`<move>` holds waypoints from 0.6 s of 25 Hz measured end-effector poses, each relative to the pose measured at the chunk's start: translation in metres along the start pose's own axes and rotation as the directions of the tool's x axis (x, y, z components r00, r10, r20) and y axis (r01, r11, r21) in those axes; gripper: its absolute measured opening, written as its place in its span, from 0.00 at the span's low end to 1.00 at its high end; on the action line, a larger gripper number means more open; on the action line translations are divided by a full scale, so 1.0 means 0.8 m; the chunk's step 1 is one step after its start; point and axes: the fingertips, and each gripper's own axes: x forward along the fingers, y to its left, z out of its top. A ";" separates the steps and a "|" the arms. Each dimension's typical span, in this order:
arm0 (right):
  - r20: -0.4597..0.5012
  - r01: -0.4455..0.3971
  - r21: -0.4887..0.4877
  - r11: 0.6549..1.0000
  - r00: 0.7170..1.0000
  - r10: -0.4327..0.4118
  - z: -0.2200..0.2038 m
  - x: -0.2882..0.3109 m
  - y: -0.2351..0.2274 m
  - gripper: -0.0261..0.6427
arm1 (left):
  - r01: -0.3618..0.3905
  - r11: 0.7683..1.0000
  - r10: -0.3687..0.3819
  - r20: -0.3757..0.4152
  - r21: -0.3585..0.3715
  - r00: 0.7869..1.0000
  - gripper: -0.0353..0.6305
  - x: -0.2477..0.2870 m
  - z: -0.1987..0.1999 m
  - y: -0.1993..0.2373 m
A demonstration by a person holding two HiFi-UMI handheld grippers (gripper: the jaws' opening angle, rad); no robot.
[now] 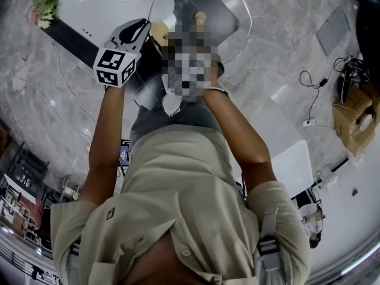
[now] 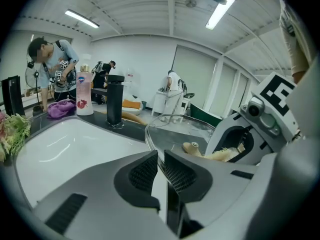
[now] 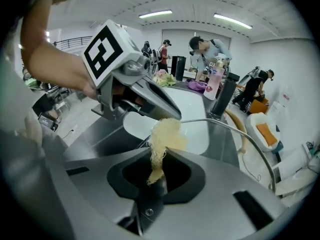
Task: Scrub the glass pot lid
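The person's beige shirt fills the head view's foreground, and the right gripper cannot be made out there. Its own view shows the jaws clamped on a pale fibrous scrubber at the glass lid. The left gripper's narrow jaws pinch the lid's rim above the dark tabletop, beside a white sink and a black tap.

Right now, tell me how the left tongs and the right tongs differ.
The left tongs are shut on the thin rim of the glass lid; the right tongs are shut on the scrubber, a pale tuft of fibre. Nothing sticks out past the left tongs but flat glass; the scrubber bulges beyond the right tongs toward the lid. Both are shut on something.
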 end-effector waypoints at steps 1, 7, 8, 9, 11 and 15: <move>0.000 -0.003 0.001 1.000 1.000 0.003 0.001 -0.002 0.004 0.13 | 0.000 1.000 0.000 0.002 0.000 1.000 0.14 -0.001 0.001 -0.001; -0.006 0.002 0.026 1.000 1.000 -0.002 -0.010 -0.010 -0.009 0.13 | 0.001 1.000 -0.001 0.003 0.000 1.000 0.14 0.000 0.000 -0.001; -0.008 0.003 0.028 1.000 1.000 -0.002 -0.012 -0.010 -0.011 0.13 | 0.000 1.000 0.000 0.001 -0.001 1.000 0.14 0.000 -0.001 0.000; -0.010 0.004 0.033 0.999 1.000 -0.004 -0.016 -0.012 -0.014 0.13 | -0.001 1.000 0.001 -0.001 -0.001 1.000 0.14 0.000 -0.001 0.000; -0.017 0.012 0.051 0.999 1.000 -0.011 -0.026 -0.017 -0.021 0.13 | -0.002 1.000 0.002 -0.005 -0.003 1.000 0.14 0.000 -0.001 -0.001; -0.053 0.062 0.075 0.995 0.997 -0.059 -0.056 -0.033 -0.047 0.13 | -0.003 1.000 0.003 -0.017 -0.002 1.000 0.14 0.002 -0.003 0.000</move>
